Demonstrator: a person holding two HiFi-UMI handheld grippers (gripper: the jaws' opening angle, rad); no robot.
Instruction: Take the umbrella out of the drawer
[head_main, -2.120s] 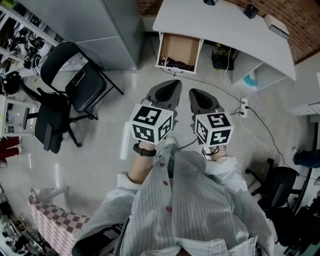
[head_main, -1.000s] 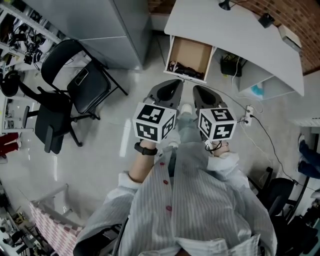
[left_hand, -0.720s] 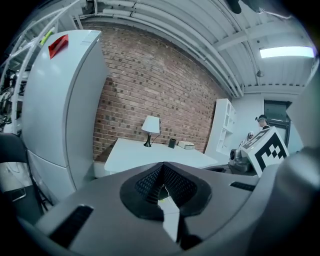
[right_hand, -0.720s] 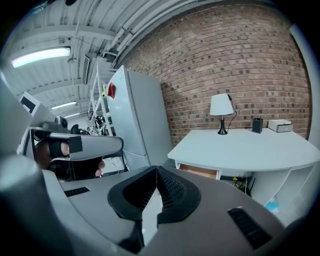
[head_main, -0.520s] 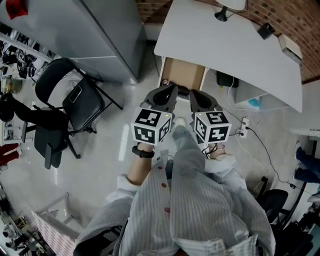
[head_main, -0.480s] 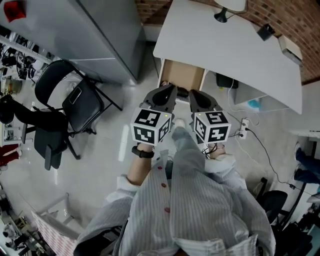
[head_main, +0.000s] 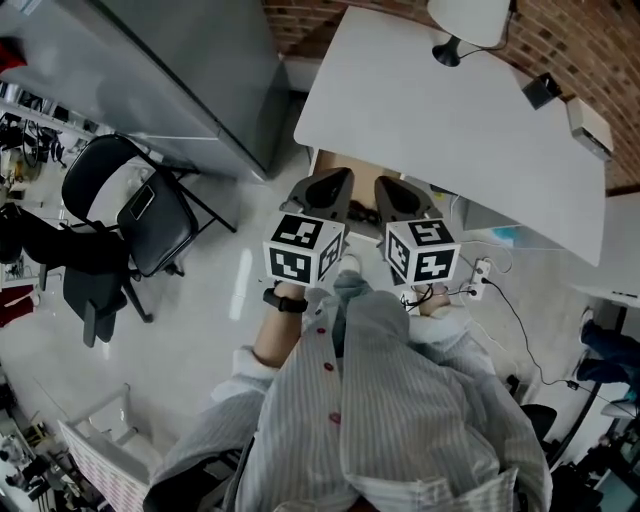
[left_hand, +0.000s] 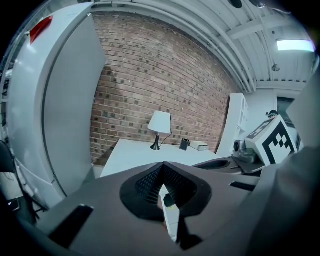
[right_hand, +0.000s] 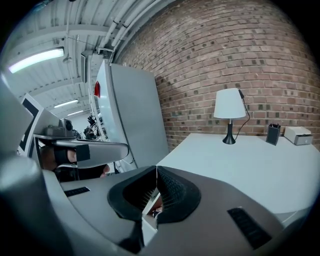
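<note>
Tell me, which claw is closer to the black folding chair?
Left. In the head view the left claw is right of the black folding chair; the right claw lies beyond it, farther away.

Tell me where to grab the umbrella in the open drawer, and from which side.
Only a dark bit, likely the umbrella, shows at the front of the drawer; its shape can't be made out. The desk overhangs the drawer's back, so come down from the open front side. Probably grip across its body where it lies nearest the front.
</note>
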